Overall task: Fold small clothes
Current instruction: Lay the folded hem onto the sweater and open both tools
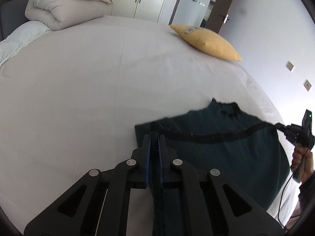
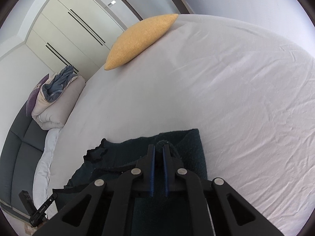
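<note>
Mid-fold: left gripper point(image 1: 154, 137) and right gripper point(image 2: 159, 147), each clamped on the hem of the dark green sweater point(image 1: 226, 151), apparently lifted over its body on the bed point(image 1: 98, 82); next, carry the hem toward the collar

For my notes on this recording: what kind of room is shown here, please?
Most likely a bedroom. The dark green garment lies on a wide bed with a pale sheet, a yellow cushion near its edge, a rolled duvet at one end, and tall wardrobe doors behind.
</note>
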A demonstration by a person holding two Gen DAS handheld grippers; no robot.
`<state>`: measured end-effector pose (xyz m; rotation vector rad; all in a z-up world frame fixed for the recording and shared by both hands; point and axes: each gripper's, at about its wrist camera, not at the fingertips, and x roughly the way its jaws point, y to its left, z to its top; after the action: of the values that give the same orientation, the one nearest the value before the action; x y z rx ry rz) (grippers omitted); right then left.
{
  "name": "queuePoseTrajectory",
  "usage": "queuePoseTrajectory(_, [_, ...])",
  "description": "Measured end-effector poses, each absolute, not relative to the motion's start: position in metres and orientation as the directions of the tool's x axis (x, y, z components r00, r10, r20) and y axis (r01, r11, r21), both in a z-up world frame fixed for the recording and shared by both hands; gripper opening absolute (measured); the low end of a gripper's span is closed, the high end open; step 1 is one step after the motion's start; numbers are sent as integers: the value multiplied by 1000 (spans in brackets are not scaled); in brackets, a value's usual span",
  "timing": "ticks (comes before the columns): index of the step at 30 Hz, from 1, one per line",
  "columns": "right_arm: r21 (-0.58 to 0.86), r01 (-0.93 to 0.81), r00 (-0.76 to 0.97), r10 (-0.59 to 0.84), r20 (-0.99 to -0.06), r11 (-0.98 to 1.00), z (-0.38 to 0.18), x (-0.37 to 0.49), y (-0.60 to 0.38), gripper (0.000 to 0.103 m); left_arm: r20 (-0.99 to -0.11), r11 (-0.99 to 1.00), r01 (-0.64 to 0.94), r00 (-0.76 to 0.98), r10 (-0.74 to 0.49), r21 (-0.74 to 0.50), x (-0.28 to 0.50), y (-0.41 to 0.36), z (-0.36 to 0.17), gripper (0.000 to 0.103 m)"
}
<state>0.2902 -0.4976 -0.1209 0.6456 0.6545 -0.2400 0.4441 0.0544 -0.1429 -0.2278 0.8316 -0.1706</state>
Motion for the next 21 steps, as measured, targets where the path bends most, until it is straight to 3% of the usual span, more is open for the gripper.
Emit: queuePoseTrajectory(21, [438,516,723,-101,-683,736,-140,322,-532,7,-765,965,-13,613,-200,-262,505,61,-189,5])
